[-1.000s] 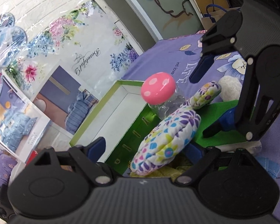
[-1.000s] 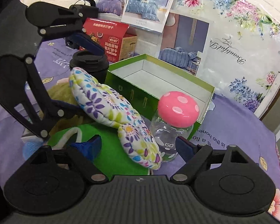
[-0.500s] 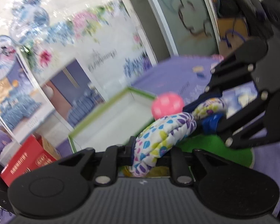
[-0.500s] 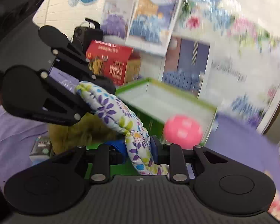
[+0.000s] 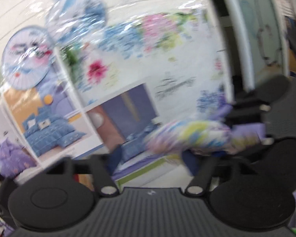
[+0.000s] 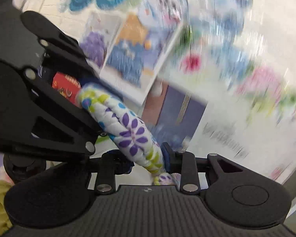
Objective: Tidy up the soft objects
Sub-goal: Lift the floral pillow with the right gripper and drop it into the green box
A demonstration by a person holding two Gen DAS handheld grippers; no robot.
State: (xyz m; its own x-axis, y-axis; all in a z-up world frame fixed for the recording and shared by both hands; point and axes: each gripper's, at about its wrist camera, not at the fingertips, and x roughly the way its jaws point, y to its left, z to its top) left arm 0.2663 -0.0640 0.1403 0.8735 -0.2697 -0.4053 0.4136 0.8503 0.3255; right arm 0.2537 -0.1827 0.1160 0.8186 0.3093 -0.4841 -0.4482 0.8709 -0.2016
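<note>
Pinching the flowered cushion [image 6: 128, 130] low in your right gripper [image 6: 148, 164], its length slants toward your spread, just-opening left jaws.

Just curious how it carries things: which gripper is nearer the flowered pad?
The right gripper: its fingers, just eased slightly, pinch the pad at one end. The left gripper, fingers just opened, stands wide by the other end, not gripping.

The left tool [image 5: 150, 158] has just been opening, jaws apart; the right tool [image 6: 148, 160] stands nearly closed.
</note>
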